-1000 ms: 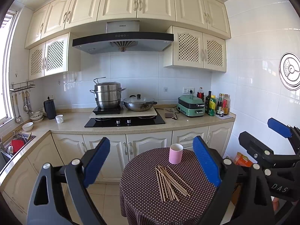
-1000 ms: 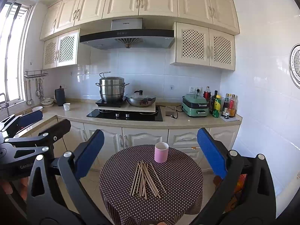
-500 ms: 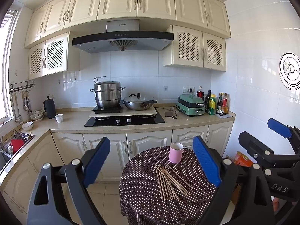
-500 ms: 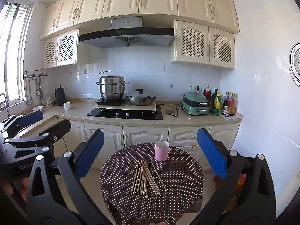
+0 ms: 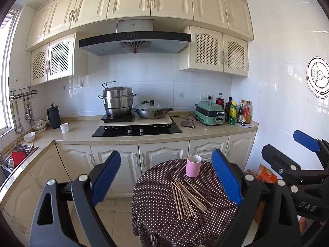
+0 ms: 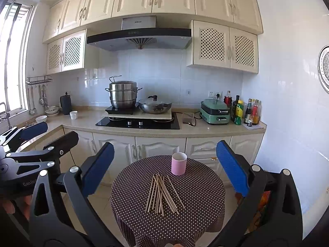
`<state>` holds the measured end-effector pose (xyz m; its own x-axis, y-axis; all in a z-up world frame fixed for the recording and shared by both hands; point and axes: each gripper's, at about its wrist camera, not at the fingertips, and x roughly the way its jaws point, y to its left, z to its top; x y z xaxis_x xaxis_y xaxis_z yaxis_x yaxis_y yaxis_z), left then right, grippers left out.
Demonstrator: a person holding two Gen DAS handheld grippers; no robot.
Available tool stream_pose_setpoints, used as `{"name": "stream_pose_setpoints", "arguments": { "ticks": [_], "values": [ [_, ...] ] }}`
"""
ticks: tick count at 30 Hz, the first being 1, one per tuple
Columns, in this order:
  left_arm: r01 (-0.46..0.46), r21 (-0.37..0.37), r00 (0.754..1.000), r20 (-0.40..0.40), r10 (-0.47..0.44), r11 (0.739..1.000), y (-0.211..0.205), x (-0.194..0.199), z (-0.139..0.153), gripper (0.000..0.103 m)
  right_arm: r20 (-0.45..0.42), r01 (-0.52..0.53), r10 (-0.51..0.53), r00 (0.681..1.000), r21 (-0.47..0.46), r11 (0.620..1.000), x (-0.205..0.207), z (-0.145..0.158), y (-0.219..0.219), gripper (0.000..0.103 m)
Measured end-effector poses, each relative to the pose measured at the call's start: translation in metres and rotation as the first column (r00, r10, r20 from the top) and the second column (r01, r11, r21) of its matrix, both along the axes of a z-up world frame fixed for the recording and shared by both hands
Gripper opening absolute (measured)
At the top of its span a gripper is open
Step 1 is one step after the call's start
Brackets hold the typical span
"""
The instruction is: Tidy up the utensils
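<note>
I am holding both my left claw [image 5: 165,177] and right claw [image 6: 164,168] spread apart and empty, well short of the chopsticks [image 6: 162,194], which are lying ahead and below, long axes pointing away toward the pink cup [image 6: 179,166], seemingly nearer the right claw.

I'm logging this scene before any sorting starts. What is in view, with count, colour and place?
chopsticks: a loose pile, too overlapped to count, light wood, middle of the table
cup: one, pink, upright behind the chopsticks
table: one, round, dark dotted cloth
steamer pot: one, steel, on the hob
wok: one, lidded, beside the pot
electric grill: one, green, counter right
bottles: several, counter's right end
mug: one, white, counter left
left tool: open, above the table
right tool: open, above the table
</note>
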<state>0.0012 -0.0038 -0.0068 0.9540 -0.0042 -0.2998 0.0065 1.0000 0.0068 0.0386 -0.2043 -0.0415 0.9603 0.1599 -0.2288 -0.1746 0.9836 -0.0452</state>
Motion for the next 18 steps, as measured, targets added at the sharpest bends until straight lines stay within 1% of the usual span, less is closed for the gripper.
{"name": "stream_pose_setpoints", "arguments": {
  "ticks": [8, 15, 18],
  "values": [
    [-0.003, -0.001, 1.000, -0.013, 0.003, 1.000, 0.007, 0.008, 0.000, 0.088, -0.018, 0.001, -0.001, 1.000, 0.001, 1.000, 0.007, 0.000, 0.008, 0.097],
    [0.000, 0.003, 1.000, -0.030, 0.000, 1.000, 0.013, 0.017, -0.007, 0.088, -0.024, 0.009, -0.009, 1.000, -0.006, 1.000, 0.015, -0.005, 0.015, 0.097],
    [0.002, 0.015, 0.999, -0.043, -0.002, 1.000, 0.015, 0.023, -0.012, 0.088, -0.033, 0.003, -0.003, 0.999, -0.006, 1.000, 0.019, -0.010, 0.018, 0.097]
  ]
}}
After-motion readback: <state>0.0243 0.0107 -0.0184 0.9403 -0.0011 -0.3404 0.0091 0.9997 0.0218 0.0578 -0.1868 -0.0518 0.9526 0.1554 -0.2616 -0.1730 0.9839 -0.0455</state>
